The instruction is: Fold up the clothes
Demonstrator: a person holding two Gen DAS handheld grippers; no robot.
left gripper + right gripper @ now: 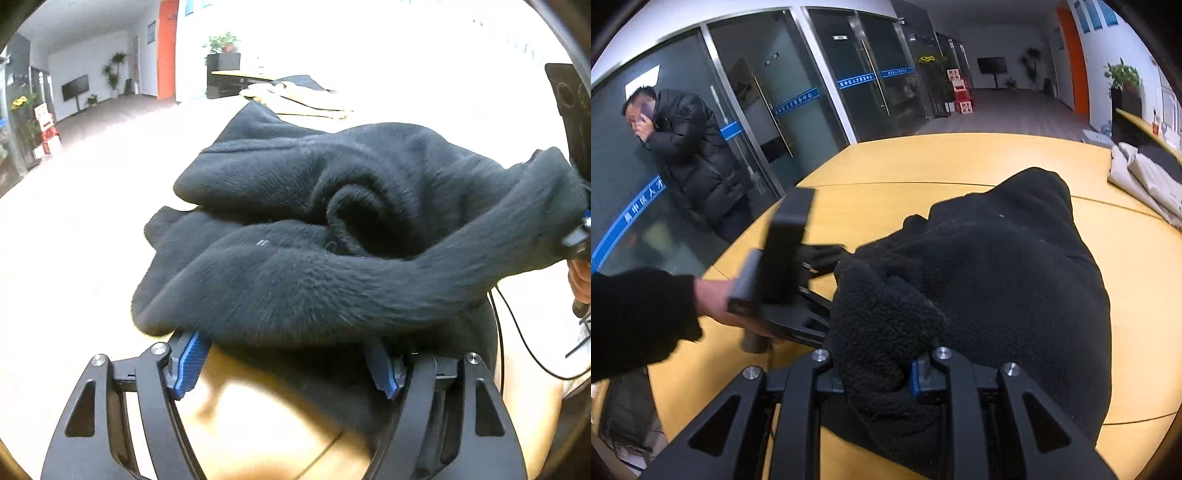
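Fleece (997,280) bunched on table (923,162)

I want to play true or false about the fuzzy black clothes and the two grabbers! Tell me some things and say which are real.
1. The black fleece garment lies bunched up on a yellow wooden table. True.
2. The right gripper is wide open and holds nothing. False: it is shut on a fold of the fleece.
3. The left gripper has blue pads on its fingers. True.
4. The garment is bright red. False: it is black.
5. A pale beige folded cloth lies further back on the table. True.
6. The left gripper is clamped tight on the fleece. False: its fingers are spread apart at the garment's edge.
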